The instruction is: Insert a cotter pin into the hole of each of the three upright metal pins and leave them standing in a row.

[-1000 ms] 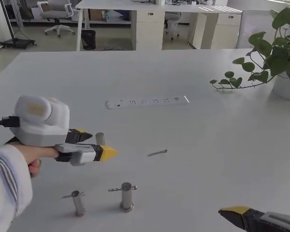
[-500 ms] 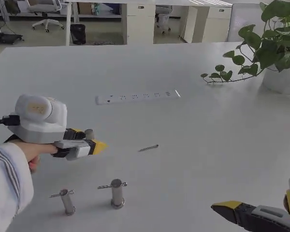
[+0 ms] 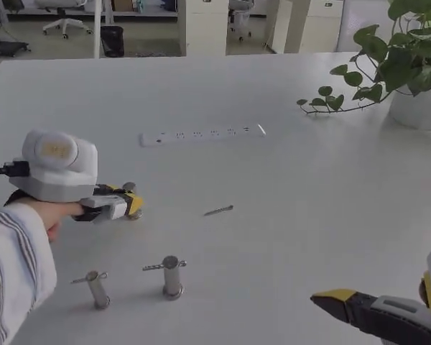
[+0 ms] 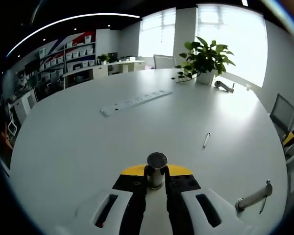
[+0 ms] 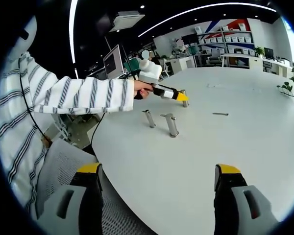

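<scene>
Clamping a bare metal pin (image 4: 157, 169) low on its shaft with the left tool (image 4: 157, 182), jaws drawn narrow against either side of it. Standing upright on the white surface (image 3: 309, 180), round head up, just above the yellow jaw tips in the left gripper view. Sitting at the left of the head view, held out by a hand (image 3: 49, 214) in a striped sleeve (image 3: 14, 266).

Lying flat on the surface to the right of the clamped pin, apart from everything else: a loose cotter pin (image 3: 219, 210).

Standing nearer the person, side by side and well short of touching: a middle pin (image 3: 172, 279) and an outer pin (image 3: 98, 290), both upright, each with a cotter pin through its top end and sticking out sideways.

Holding nothing in the right tool (image 5: 157, 171), jaws spread wide over the near edge of the surface in the right gripper view. Poking in at the bottom right of the head view, one yellow-tipped jaw of it.

Farther back on the surface: a white power strip (image 3: 201, 134), and at the far right a potted plant (image 3: 406, 50).
</scene>
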Action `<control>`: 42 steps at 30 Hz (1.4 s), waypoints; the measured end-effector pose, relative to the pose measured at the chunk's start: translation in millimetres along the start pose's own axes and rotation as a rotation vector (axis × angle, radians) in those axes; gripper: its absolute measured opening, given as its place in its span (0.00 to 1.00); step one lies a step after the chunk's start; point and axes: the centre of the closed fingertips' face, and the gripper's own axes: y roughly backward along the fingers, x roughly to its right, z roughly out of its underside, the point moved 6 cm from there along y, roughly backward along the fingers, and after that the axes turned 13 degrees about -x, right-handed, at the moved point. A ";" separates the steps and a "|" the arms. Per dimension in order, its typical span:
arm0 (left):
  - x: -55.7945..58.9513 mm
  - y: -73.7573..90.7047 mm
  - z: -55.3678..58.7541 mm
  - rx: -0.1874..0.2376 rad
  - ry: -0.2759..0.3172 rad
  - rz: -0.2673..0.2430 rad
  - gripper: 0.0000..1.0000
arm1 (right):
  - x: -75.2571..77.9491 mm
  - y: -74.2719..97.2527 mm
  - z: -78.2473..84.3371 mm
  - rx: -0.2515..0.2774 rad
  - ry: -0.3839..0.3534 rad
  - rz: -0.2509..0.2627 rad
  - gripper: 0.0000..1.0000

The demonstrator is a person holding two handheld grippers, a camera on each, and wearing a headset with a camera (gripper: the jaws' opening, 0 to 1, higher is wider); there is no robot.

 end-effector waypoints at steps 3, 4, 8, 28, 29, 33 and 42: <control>0.2 -0.6 -0.2 0.002 -0.009 -0.017 0.10 | -0.8 -0.5 -0.1 -0.001 0.005 -0.002 0.93; 0.5 -0.7 -0.1 0.003 0.019 -0.018 0.10 | -1.1 -0.5 -0.2 0.000 0.003 -0.003 0.93; -0.7 -0.7 -0.8 0.009 0.046 -0.037 0.09 | 0.0 -0.4 -0.6 -0.001 -0.002 0.005 0.95; 19.6 74.1 -34.5 0.185 -0.005 0.041 0.09 | -7.3 0.8 -0.7 -0.011 0.036 0.002 0.94; 20.7 77.6 -34.9 0.184 -0.004 0.042 0.09 | -7.7 0.7 -1.0 -0.010 0.038 0.002 0.94; 29.7 90.3 -30.8 0.174 -0.013 0.040 0.09 | -8.2 0.2 -1.2 -0.006 0.042 0.000 0.94; 62.6 112.9 -23.6 0.174 -0.079 0.082 0.09 | -0.5 8.7 -1.0 -0.002 0.042 0.025 0.94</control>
